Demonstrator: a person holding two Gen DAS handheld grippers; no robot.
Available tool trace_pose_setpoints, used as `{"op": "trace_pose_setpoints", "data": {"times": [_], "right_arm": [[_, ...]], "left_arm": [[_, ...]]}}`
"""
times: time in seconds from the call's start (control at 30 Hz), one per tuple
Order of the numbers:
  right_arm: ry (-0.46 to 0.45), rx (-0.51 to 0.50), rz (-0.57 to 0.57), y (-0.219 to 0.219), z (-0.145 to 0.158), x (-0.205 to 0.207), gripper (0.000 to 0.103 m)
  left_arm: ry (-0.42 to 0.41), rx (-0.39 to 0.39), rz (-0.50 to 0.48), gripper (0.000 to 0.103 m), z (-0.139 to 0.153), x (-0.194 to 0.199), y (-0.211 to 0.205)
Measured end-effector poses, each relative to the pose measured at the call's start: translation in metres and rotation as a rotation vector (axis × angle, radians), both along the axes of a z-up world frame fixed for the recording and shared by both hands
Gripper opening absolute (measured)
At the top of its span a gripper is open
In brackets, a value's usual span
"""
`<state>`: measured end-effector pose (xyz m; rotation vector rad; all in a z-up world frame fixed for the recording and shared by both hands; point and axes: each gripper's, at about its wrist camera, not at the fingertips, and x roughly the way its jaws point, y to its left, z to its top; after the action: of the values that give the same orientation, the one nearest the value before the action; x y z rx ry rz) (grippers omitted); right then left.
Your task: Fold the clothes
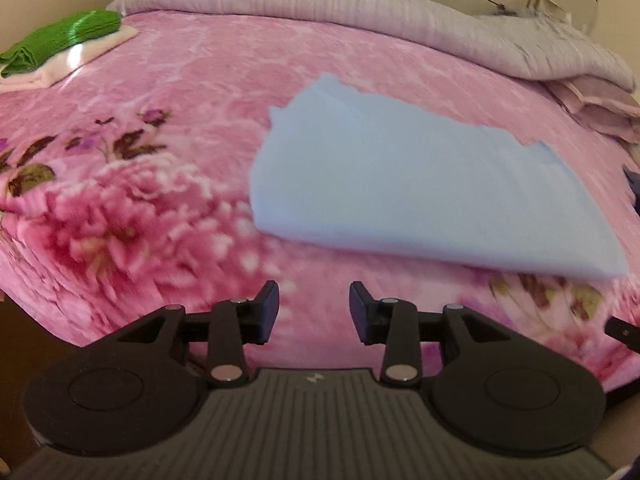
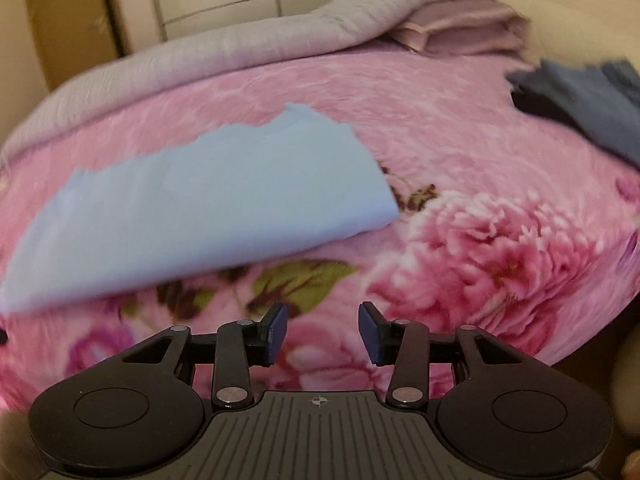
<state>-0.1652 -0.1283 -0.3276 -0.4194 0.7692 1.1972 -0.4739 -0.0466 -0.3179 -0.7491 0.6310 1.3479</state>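
the left gripper point(image 1: 314, 312) has its jaws apart with nothing between them, only pink blanket point(image 1: 168, 216) showing through the gap. the blue cloth point(image 1: 420, 192) lies folded flat on the blanket, ahead of these jaws and off to their right, clear of both pads. far ahead to the left of the jaws sits a green cloth point(image 1: 64, 40) on top of a pale folded piece point(image 1: 72, 66). a grey quilt point(image 1: 360, 12) runs along the far edge of the bed.

the right gripper point(image 2: 323, 334) also stands with jaws apart and empty, over the flower print. from here the blue cloth point(image 2: 208, 204) is ahead and to the left of the jaws, not touching them. a dark blue garment point(image 2: 592, 100) lies far ahead to their right, near the blanket's edge. beyond it, folded mauve cloths point(image 2: 464, 32) rest against the grey quilt point(image 2: 240, 52).
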Motion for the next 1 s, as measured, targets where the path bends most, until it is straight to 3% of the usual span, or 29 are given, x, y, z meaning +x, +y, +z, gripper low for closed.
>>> {"op": "trace_pose_setpoints", "data": {"times": [0.4, 0.6, 0.83, 1.0], "right_arm": [[-0.066, 0.025, 0.021, -0.018, 0.016, -0.018, 0.044], [-0.025, 0.029, 0.022, -0.021, 0.018, -0.009, 0.044], [0.041, 0.033, 0.024, 0.008, 0.017, 0.037, 0.044], [0.050, 0.068, 0.032, 0.052, 0.018, 0.081, 0.044]], "left_arm": [[0.054, 0.029, -0.024, 0.035, 0.011, 0.007, -0.027], [0.041, 0.045, -0.032, 0.035, 0.019, 0.004, -0.028], [0.014, 0.061, -0.057, 0.035, 0.022, -0.015, 0.017], [-0.025, 0.063, -0.082, 0.038, 0.019, -0.019, 0.081]]}}
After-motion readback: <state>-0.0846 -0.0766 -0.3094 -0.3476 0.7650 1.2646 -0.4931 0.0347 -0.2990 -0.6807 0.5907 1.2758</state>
